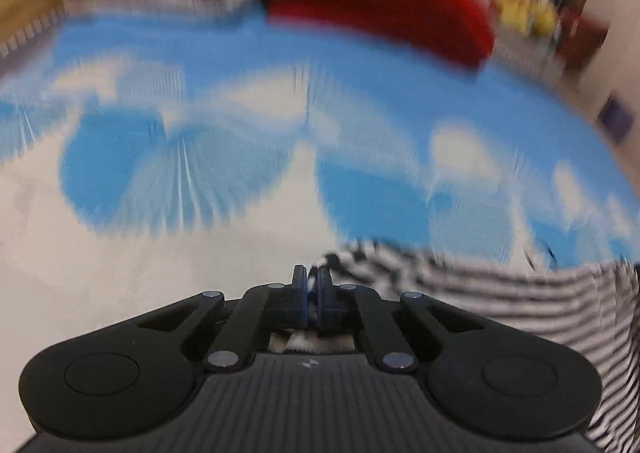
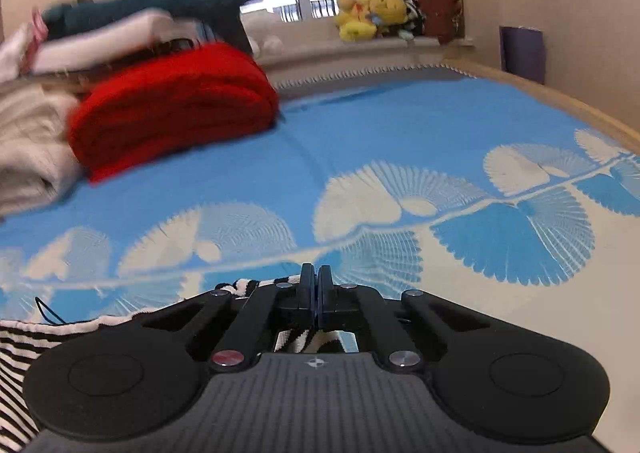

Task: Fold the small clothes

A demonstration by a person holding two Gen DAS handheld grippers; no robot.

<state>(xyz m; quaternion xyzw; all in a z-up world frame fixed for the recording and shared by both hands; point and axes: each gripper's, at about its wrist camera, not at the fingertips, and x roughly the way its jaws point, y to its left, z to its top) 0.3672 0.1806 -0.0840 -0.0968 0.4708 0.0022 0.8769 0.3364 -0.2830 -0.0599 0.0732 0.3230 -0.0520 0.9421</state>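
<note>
Both grippers are seen closed: the left gripper point(image 1: 313, 280) has its pads pinched on an edge of the striped garment point(image 1: 520, 293), and the right gripper point(image 2: 316, 281) is clamped on the same black-and-white cloth, a fold of which shows beneath its jaws. The garment lies on the blue and white bedspread point(image 2: 400, 125), spread between and below the two tools, close to the cameras. It is judged to be light, thin and limp, so sagging and slipping are to be expected; hold is best taken at corners or along a hem. Much of the garment is cut off by the gripper bodies, so its shape and kind cannot be told. The left view is heavily blurred. A red folded knit point(image 2: 172, 109) and pale clothes point(image 2: 32, 145) are seen stacked well apart, further back
</note>
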